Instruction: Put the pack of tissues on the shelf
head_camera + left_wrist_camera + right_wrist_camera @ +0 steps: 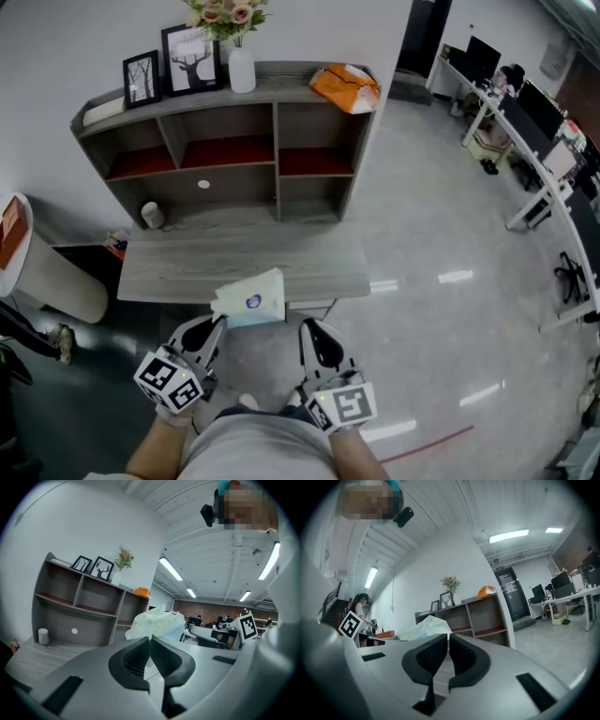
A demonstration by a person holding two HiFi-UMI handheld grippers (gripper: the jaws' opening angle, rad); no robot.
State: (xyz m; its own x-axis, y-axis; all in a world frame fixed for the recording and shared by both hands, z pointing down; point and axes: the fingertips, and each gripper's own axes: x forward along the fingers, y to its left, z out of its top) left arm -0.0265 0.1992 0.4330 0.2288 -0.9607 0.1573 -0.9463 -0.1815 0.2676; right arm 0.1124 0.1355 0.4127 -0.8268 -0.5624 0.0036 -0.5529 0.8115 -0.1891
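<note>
Left gripper (150,638): jaws pinched on the pack of tissues (159,621)
Right gripper (448,636): jaws together, empty, tissues to their left

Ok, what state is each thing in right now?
pack of tissues: pinched at its edge by the left claw, not yet on the shelf.
left claw: shut on the pack of tissues.
right claw: shut, empty.
vase: upright on the shelf top.
orange bag: lying on the shelf top.

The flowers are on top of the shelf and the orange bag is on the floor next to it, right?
Not quite. The orange bag lies on top of the shelf, at its right end, not on the floor. The head view shows it. The flowers are on top too.
</note>
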